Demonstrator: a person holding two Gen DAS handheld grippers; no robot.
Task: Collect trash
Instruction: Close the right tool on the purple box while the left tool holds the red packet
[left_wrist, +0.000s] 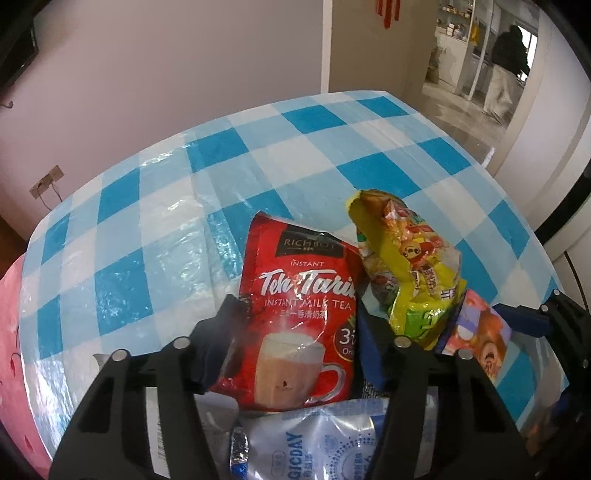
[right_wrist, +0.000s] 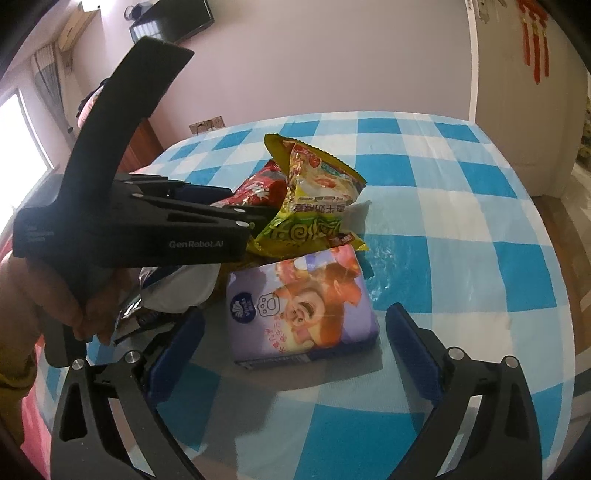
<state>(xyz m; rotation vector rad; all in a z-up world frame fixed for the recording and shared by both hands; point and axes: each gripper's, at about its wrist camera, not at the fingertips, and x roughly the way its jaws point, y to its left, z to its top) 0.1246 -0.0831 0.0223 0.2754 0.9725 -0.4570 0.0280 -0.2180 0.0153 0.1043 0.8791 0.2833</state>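
Observation:
A red instant milk tea packet (left_wrist: 295, 314) stands between the pads of my left gripper (left_wrist: 295, 306), which is shut on its two side edges. Just right of it a crumpled yellow snack bag (left_wrist: 410, 273) leans on a purple tissue pack (left_wrist: 480, 339). A silver and blue packet (left_wrist: 317, 446) lies under the left gripper. In the right wrist view my right gripper (right_wrist: 295, 354) is open, its blue pads on either side of the tissue pack (right_wrist: 303, 306) without touching it. Behind the pack sit the yellow bag (right_wrist: 314, 199) and the left gripper (right_wrist: 255, 218) with the red packet (right_wrist: 258, 188).
Everything rests on a table with a blue and white checked cloth (left_wrist: 258, 147) under clear plastic. A hand (right_wrist: 55, 295) holds the left gripper. Pink fabric (left_wrist: 11, 332) lies past the table's left edge. A person (left_wrist: 506, 74) stands far off in the doorway.

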